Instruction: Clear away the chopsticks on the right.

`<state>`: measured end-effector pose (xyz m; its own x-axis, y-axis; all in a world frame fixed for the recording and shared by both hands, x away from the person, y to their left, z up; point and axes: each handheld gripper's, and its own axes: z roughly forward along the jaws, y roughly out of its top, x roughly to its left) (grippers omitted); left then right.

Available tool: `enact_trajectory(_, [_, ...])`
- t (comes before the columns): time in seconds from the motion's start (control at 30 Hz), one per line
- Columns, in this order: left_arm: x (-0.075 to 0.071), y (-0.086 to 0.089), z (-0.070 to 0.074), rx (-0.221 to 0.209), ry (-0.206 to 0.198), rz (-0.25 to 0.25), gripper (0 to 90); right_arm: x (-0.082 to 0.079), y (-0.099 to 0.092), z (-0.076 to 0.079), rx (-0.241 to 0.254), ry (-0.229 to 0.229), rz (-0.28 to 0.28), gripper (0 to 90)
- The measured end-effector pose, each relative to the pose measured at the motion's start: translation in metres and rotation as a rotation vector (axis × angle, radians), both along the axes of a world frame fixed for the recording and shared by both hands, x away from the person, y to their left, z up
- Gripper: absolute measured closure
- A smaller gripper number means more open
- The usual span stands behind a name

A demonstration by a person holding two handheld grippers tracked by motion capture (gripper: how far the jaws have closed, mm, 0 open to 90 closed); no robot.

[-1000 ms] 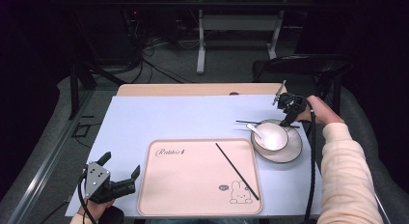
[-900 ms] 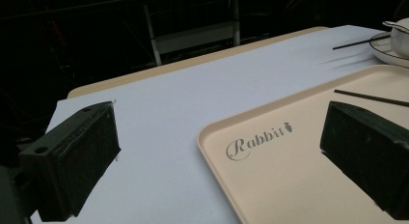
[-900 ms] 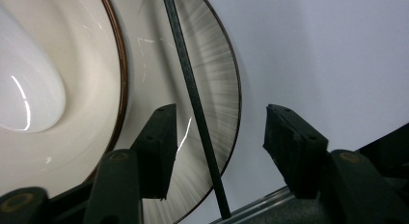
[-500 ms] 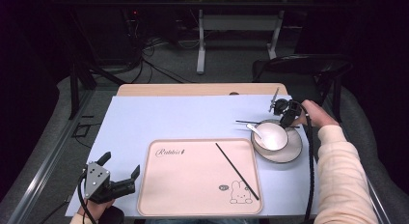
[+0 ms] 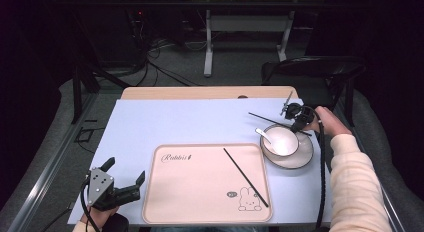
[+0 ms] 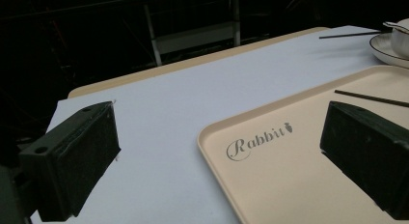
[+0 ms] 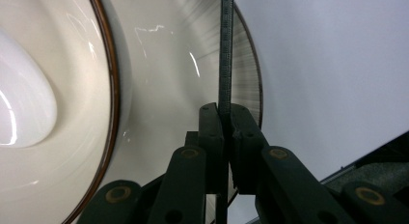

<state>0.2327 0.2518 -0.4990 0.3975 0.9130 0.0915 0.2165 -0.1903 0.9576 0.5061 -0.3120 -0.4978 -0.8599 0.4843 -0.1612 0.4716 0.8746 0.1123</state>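
Chopstick [image 7: 225,50] pinched in right claw [image 7: 224,119], over saucer [image 7: 241,64] rim

From the high view we look forward and down on the whole surface [image 5: 190,122], taking in the pink tray [image 5: 200,187], the saucer [image 5: 300,159] and the dark floor beyond. In the left gripper view we sit low, just behind the left tool [image 6: 217,151], facing across the near corner of the tray [image 6: 299,175] toward the far edge of the surface [image 6: 193,84]; the saucer [image 6: 386,45] appears far off at upper right. In the right gripper view we are very close, looking along the right tool [image 7: 224,137] onto the saucer [image 7: 169,79]. All three views share the saucer; the tray is shared by the high and left gripper views.
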Motion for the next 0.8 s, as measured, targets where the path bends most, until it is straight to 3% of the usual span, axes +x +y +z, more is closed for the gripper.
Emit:
enact_trajectory(0.17, [0.0,0.0,0.0,0.0,-0.004,0.001,0.0,-0.008,-0.001,0.017,0.03,-0.038,-0.07,84.7])
enact_trajectory(0.37, [0.0,-0.001,0.0,0.003,0.0,-0.001,0.0,-0.021,0.004,0.037,0.02,-0.086,-0.116,84.8])
enact_trajectory(0.4, [0.0,0.0,0.0,0.003,0.0,0.0,0.0,-0.026,0.006,0.045,-0.001,-0.095,-0.135,84.7])
enact_trajectory(0.47, [0.0,0.0,0.0,0.002,0.0,0.001,0.0,-0.032,0.009,0.053,0.013,-0.111,-0.171,84.7])
enact_trajectory(0.57, [0.0,0.0,0.0,0.001,-0.001,0.001,0.0,-0.035,0.011,0.06,0.014,-0.124,-0.174,84.7])
enact_trajectory(0.67, [0.0,0.0,0.0,0.0,-0.002,0.001,0.0,-0.047,0.018,0.072,0.042,-0.131,-0.234,84.7])
enact_trajectory(0.77, [0.0,0.0,0.0,0.001,-0.001,0.0,0.0,-0.053,0.021,0.078,0.059,-0.142,-0.254,84.8])
enact_trajectory(0.8, [0.0,0.0,0.0,0.001,-0.002,0.001,0.0,-0.06,0.027,0.082,0.069,-0.143,-0.304,84.8])
